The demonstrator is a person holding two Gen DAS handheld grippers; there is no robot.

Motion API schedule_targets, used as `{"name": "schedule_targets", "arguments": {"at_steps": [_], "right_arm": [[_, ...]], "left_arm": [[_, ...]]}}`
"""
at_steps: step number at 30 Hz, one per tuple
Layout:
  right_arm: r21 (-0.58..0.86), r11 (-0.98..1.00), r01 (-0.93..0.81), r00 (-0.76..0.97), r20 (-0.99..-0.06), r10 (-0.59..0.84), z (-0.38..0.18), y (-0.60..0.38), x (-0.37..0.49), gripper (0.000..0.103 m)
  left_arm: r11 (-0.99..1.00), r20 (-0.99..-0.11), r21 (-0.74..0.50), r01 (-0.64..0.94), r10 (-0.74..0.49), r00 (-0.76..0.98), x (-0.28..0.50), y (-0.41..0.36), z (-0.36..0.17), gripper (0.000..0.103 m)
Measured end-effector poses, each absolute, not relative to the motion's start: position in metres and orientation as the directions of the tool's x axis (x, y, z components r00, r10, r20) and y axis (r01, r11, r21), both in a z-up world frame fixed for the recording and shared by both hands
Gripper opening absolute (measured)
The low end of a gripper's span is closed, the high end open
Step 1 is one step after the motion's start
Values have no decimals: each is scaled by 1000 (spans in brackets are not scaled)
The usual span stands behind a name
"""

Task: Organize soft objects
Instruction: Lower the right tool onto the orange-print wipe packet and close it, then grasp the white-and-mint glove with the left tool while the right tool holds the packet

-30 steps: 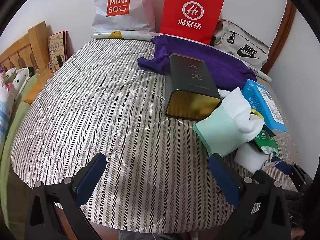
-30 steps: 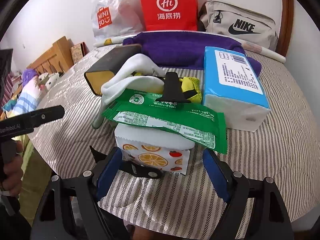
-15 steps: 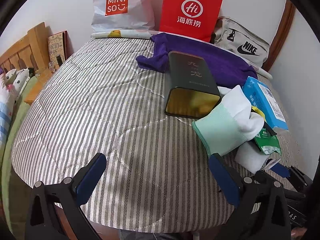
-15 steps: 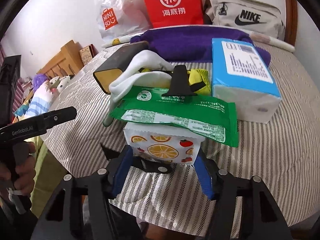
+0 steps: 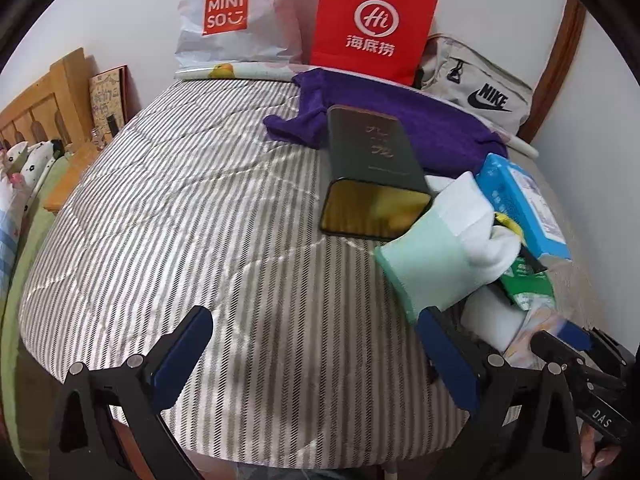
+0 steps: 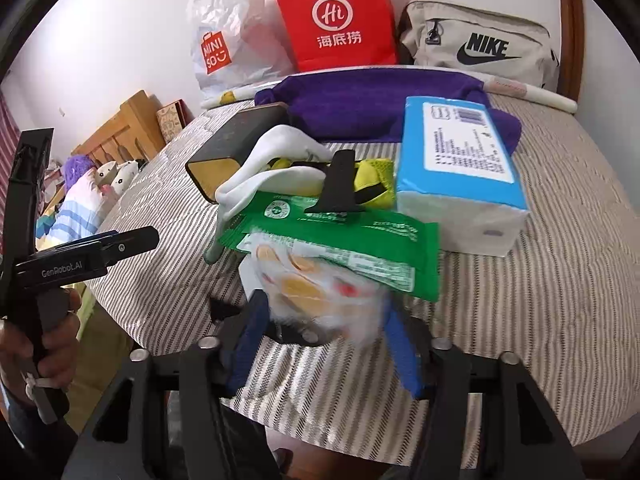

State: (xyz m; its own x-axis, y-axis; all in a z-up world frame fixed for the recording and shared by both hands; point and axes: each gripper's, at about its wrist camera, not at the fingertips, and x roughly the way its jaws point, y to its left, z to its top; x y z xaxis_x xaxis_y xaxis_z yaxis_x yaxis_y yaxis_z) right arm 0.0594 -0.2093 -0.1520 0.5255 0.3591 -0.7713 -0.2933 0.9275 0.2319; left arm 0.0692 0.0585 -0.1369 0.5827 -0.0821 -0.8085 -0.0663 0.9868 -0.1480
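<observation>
A heap of soft things lies on the striped bed cover (image 5: 200, 220). A fruit-print tissue pack (image 6: 316, 284) is at the front of the heap, under a green packet (image 6: 340, 240). Behind them are a white and mint sock (image 5: 432, 264), a yellow cloth (image 6: 372, 176) under a black clip (image 6: 340, 188), and a blue tissue pack (image 6: 460, 160). My right gripper (image 6: 324, 308) is closing, and its blue pads press the sides of the fruit-print pack, which looks blurred. My left gripper (image 5: 314, 320) stands open over bare cover, nothing between its fingers.
A dark tin (image 5: 372, 156) lies on its side by a purple towel (image 5: 440, 128). A Miniso bag (image 5: 228, 12), a red paper bag (image 5: 372, 24) and a Nike bag (image 5: 480, 88) line the wall. A wooden headboard (image 5: 36, 108) and plush toys (image 6: 108, 172) are at the left.
The right jaws have drawn in from wide apart onto the fruit-print tissue pack, which is now pinched and blurred. The left gripper has stayed put and open.
</observation>
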Motion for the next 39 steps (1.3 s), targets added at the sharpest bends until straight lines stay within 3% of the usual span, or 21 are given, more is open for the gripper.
{"name": "schedule_targets", "arguments": {"at_steps": [11,16,23,29,31,39], "right_arm": [[283,905,-317,453,-793,407,-168,-208,58,51],[287,886,-363,456,-775,438,-168,-186,47,72],[206,916,-344,468,-808,358,-179,-154,48,74],[123,937,-327,530,-797,290,-185,-149,51,71],[146,934,-327,528,-791,309,-182,-155,50,63],[226,915,-336,517,-768,379,-165,-176,45,63]], "left_arm": [[987,-805,-162,-13,-124,580,80,42,-138,103],[987,-806,-161,-27,-115,581,80,49,-137,103],[983,-799,-180,-45,-120,589,77,62,-137,103],[981,-801,-190,-49,-126,585,77,66,-141,103],[980,-800,-192,-45,-129,586,77,66,-141,103],[977,-784,-215,6,-176,595,80,52,-137,103]]}}
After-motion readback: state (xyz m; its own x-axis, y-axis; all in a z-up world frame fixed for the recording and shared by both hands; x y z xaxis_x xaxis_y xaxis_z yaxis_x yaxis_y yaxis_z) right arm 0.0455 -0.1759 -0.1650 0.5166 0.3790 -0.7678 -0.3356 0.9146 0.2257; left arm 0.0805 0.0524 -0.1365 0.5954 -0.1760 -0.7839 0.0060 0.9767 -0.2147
